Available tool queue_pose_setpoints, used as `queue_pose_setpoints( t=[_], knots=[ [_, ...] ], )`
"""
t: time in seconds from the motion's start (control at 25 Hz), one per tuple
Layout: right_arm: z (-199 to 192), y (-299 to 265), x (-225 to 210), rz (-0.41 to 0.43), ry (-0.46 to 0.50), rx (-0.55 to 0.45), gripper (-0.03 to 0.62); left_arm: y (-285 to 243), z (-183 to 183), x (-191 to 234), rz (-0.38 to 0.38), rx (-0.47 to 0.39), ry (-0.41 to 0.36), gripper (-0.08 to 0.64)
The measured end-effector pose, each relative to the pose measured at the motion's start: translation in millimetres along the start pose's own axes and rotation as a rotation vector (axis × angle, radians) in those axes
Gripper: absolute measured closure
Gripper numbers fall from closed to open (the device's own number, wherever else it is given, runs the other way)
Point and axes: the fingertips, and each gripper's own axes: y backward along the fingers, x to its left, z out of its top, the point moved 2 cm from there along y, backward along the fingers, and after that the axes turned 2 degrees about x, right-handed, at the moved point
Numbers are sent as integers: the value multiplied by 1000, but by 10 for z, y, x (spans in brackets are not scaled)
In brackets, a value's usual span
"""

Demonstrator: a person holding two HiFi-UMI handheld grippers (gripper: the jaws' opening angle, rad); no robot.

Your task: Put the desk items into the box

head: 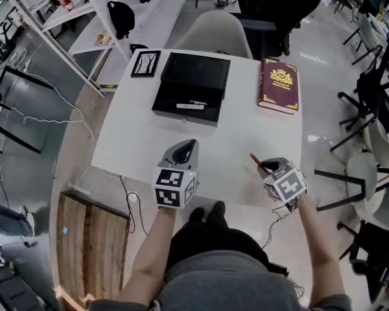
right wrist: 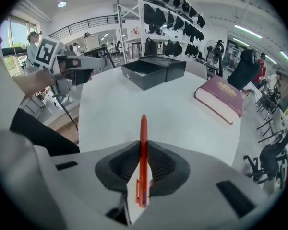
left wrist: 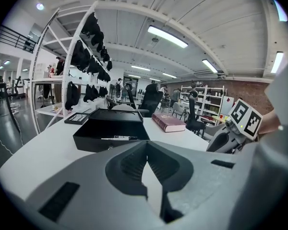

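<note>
My right gripper is shut on a red pen near the white table's front right edge. The pen's tip sticks out forward past the jaws. An open black box stands at the table's far middle, with a white pen lying inside. My left gripper sits at the front middle, shut with nothing between its jaws, pointing at the box.
A dark red book lies at the far right of the table. A small black picture frame lies left of the box. Chairs stand behind and to the right of the table, a wooden pallet at the left.
</note>
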Motion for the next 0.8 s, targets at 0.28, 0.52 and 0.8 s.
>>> queue_pose_setpoints(
  t=[0.28, 0.52, 0.8],
  knots=[
    [489, 282, 19, -11, -36, -182, 538, 110, 75, 81, 53, -17, -8, 554],
    [876, 429, 79, 9, -68, -292, 538, 174, 154, 162, 93, -37, -21, 554],
    [1310, 570, 101, 50, -139, -417, 538, 240, 245, 294, 130, -55, -21, 554]
  ],
)
